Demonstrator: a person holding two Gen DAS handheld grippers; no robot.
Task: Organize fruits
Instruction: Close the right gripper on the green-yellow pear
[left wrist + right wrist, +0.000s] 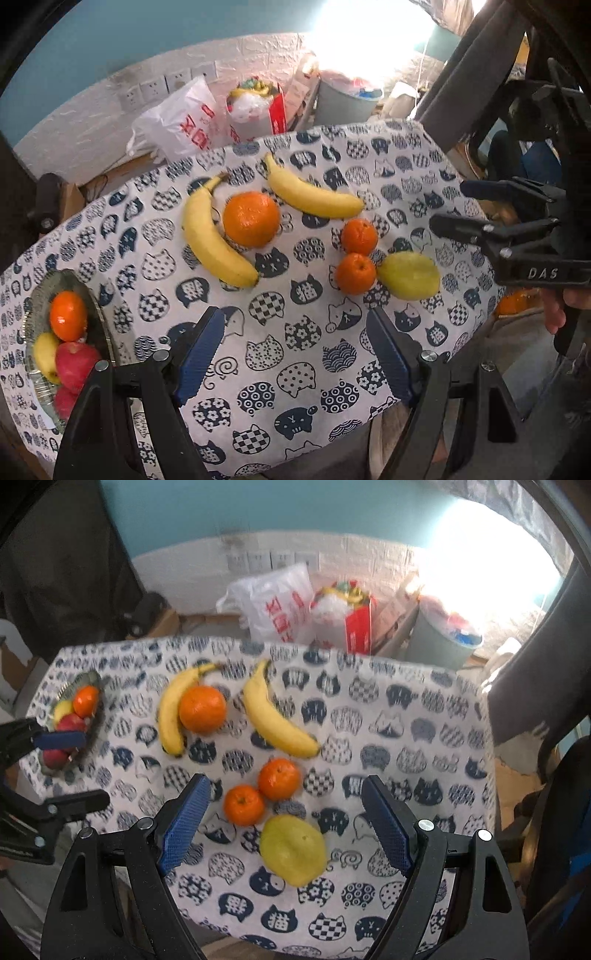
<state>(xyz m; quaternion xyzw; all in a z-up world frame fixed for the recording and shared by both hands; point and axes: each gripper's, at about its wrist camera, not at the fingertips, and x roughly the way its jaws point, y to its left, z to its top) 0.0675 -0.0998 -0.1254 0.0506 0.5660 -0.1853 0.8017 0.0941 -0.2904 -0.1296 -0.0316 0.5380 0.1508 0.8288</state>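
On the cat-print tablecloth [258, 332] lie two bananas [214, 236] [314, 195], a big orange [251, 218], two small tangerines [359, 236] [355, 273] and a yellow-green pear [408, 275]. A glass plate [98, 314] at the left holds a tangerine [68, 315], a yellow fruit and red apples [75, 363]. My left gripper [295, 354] is open and empty above bare cloth. My right gripper [284, 823] is open, with the pear [293, 849] and a tangerine [244, 805] between its fingers' line of sight. It also shows in the left wrist view [458, 206].
Behind the table stand plastic bags [181, 122], a red box [277, 114] and a grey bin [347, 99] by a white brick wall. A grey chair frame [469, 74] rises at the right. The table's edges drop off near and right. The left gripper [70, 768] shows at the right view's left.
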